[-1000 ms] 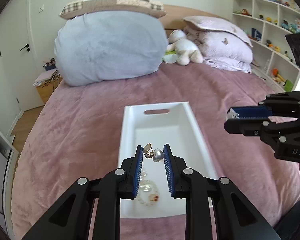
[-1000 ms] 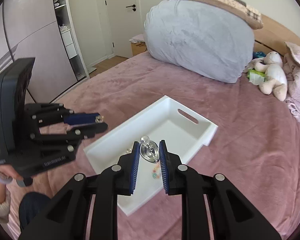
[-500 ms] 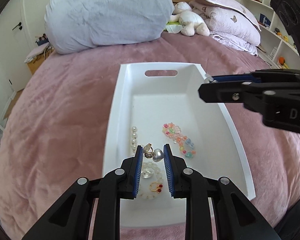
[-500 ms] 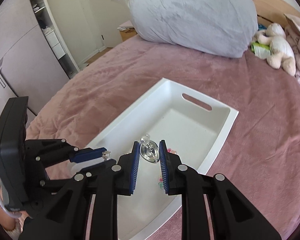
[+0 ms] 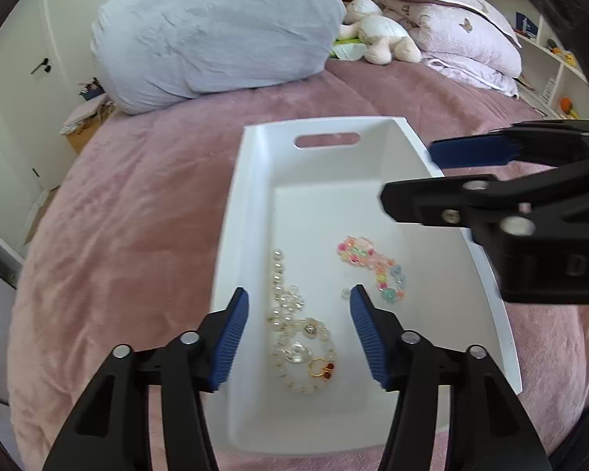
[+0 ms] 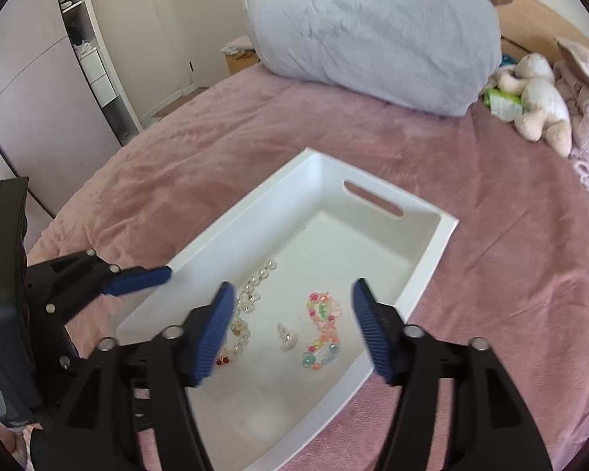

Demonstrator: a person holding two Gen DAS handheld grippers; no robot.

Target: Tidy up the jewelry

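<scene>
1. The jewelry all sits in the white tray (image 5: 251, 180) on the bed: a pearl strand (image 5: 279, 290) along the tray's left side, a pearly bracelet (image 5: 306, 353) with a small gold and red ring (image 5: 321, 369) at its near end, and a pastel bead bracelet (image 5: 373, 265) over toward 3 o'clock.
2. A small silvery piece (image 6: 286, 338) lies loose on the tray floor between the pearls and the pastel beads, touching neither as far as I can see.
3. The left gripper (image 5: 299, 331) hangs over the near end of the tray, jaws spread wide with nothing between them, pearls showing through the gap.
4. The right gripper (image 6: 290, 331) is also spread wide and empty, coming in over the tray's right rim from about 3 o'clock. It sits above the jewelry, not touching anything.
5. The tray has a cut-out handle slot at its far end, 12 o'clock, and rests flat on a pink bedspread (image 5: 137, 216).
6. Further out at 12 o'clock there's a big grey-blue bundle of bedding (image 5: 216, 31), with a plush toy (image 5: 377, 35) and lilac pillows (image 5: 463, 27) at around 1 to 2 o'clock.
7. The far half of the tray floor is bare, and there's open bedspread on both sides of it.
</scene>
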